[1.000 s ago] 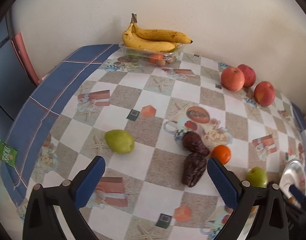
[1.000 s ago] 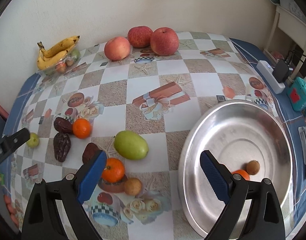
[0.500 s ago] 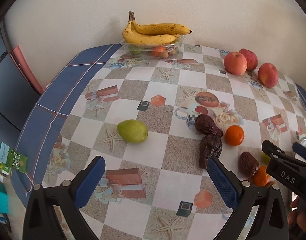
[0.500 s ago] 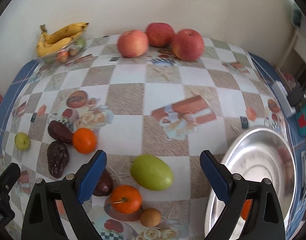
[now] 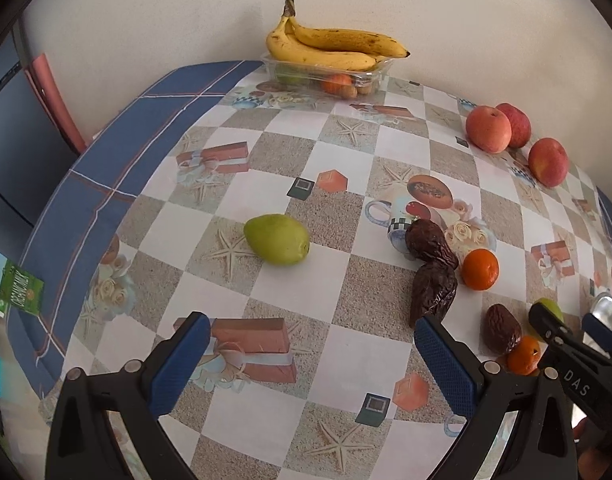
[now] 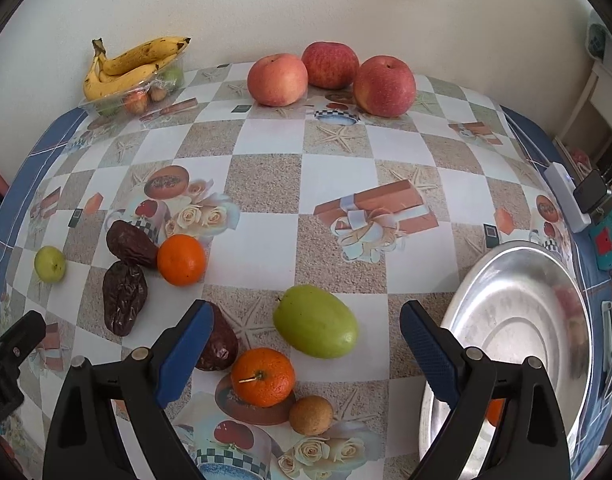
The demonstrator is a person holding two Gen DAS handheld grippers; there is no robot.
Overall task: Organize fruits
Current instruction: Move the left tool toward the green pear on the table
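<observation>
My right gripper (image 6: pixel 306 352) is open and empty, low over a green fruit (image 6: pixel 315 321) and a tangerine (image 6: pixel 263 376). A small brown fruit (image 6: pixel 311 415) and a date (image 6: pixel 218 344) lie beside them. A steel bowl (image 6: pixel 518 328) sits to its right. Two dates (image 6: pixel 126 272) and another tangerine (image 6: pixel 181 259) lie to the left. My left gripper (image 5: pixel 312 364) is open and empty, short of a green pear-like fruit (image 5: pixel 277 239). The right gripper shows at the right edge of the left wrist view (image 5: pixel 566 344).
Three apples (image 6: pixel 330 76) stand at the back by the wall. Bananas (image 5: pixel 330 46) lie on a clear plastic tray (image 5: pixel 330 78) of small fruit at the back. A white power strip (image 6: pixel 566 196) and a teal device lie at the table's right edge.
My right gripper has swung left, away from the bowl, and now hovers over the green fruit and tangerine. My left gripper has drawn back and shifted slightly. Both stay open.
</observation>
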